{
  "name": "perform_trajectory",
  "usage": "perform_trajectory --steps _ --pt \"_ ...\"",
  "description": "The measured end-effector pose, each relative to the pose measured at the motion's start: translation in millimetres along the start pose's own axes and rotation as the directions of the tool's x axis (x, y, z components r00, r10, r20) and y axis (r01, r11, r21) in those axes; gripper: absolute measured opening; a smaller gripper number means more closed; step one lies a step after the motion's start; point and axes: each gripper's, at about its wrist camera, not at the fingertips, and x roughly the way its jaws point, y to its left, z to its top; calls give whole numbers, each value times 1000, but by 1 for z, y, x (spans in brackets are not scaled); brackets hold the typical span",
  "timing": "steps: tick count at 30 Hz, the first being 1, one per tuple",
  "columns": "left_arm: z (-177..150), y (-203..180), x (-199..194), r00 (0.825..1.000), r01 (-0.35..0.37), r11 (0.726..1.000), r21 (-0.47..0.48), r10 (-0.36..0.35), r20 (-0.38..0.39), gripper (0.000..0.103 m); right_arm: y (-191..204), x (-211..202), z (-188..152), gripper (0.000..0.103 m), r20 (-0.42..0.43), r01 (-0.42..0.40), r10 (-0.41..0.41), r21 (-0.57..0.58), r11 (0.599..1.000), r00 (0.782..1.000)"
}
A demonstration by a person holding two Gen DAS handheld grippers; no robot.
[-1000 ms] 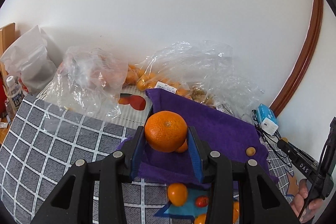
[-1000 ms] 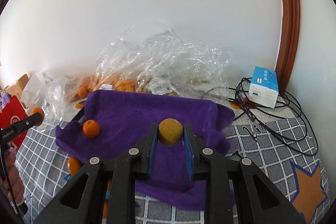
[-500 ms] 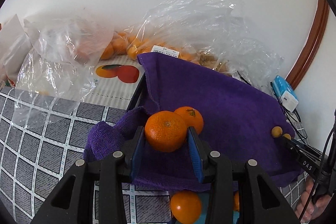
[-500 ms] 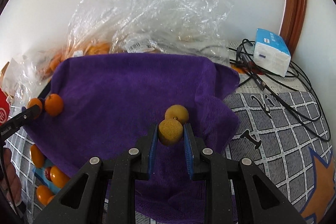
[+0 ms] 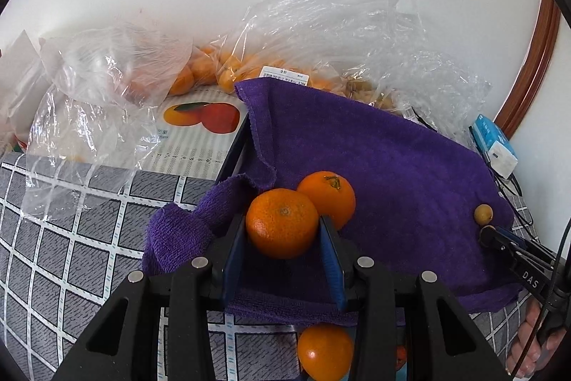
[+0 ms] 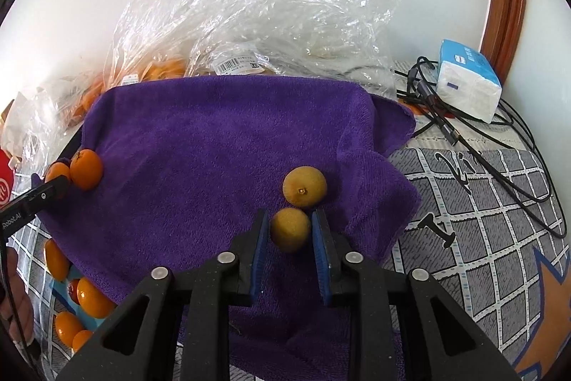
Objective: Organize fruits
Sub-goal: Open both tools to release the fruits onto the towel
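Note:
My left gripper (image 5: pixel 282 234) is shut on an orange tangerine (image 5: pixel 282 222), low over the left end of the purple towel (image 5: pixel 392 166). A second tangerine (image 5: pixel 330 197) rests on the towel, touching it. My right gripper (image 6: pixel 289 232) has its pads set a little wider than a small yellow-brown fruit (image 6: pixel 289 229) that lies on the towel (image 6: pixel 214 149); a gap shows on the left side. A second such fruit (image 6: pixel 305 185) lies just beyond. The left gripper's tip and both tangerines (image 6: pixel 85 168) show at the left of the right wrist view.
Clear plastic bags (image 5: pixel 339 34) with more oranges lie behind the towel against the wall. Several loose tangerines (image 6: pixel 91 297) sit on the checked cloth in front of the towel. A blue-white tissue pack (image 6: pixel 467 79) and black cables (image 6: pixel 481 145) lie at right.
Both grippers have come lower and closer to the towel with their fruit. The right jaws have opened slightly off the small fruit, which now rests on the towel.

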Motion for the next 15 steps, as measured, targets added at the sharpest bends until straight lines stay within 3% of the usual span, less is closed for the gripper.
perform_trajectory --steps 4,6,12,15 --pt "0 1 0 1000 6 1000 -12 -6 -7 39 2 -7 1 45 14 -11 12 -7 1000 1000" --pt "1 4 -3 1000 12 1000 -23 -12 1 46 3 -13 1 56 37 3 -2 -4 1000 999" --pt "9 3 -34 996 -24 1000 -9 25 82 57 9 -41 4 57 102 -28 25 22 999 995" --pt "4 7 -60 993 -48 999 11 47 110 60 12 -57 3 57 96 -5 2 30 1000 995"
